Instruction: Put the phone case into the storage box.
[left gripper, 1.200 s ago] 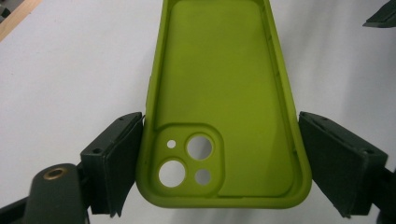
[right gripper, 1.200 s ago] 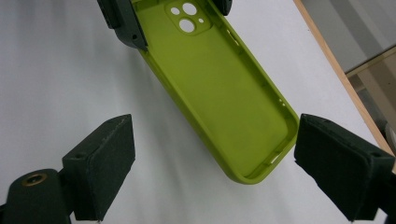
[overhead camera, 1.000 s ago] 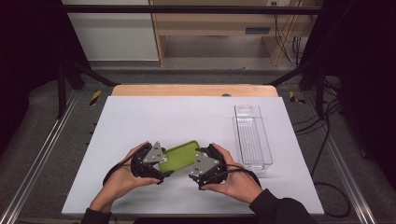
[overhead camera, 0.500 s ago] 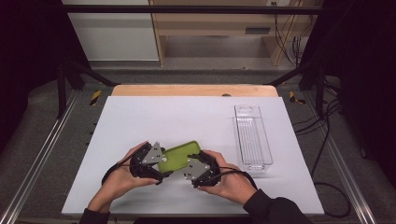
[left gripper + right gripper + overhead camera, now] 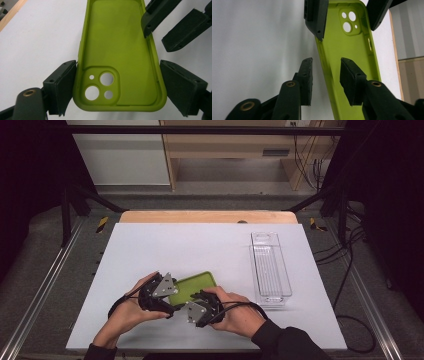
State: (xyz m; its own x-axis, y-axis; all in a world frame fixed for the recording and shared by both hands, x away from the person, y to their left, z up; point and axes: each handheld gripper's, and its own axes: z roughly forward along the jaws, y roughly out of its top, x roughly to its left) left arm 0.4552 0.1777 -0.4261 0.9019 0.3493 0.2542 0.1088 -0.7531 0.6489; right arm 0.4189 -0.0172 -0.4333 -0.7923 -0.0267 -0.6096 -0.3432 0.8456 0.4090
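Green phone case (image 5: 192, 287) lies open-face up, long axis toward the clear tray (image 5: 270, 270). Left gripper (image 5: 117, 82) clamps its camera end; right gripper (image 5: 325, 75), jaws just closing, straddles one side wall without gripping.

Left gripper (image 5: 172, 296): low over the table, jaws wide apart, each pad against a long side of what sits between them. Right gripper (image 5: 325, 75): close beside the left, jaws just closing, one either side of a wall, gaps visible. Forearms enter from below.
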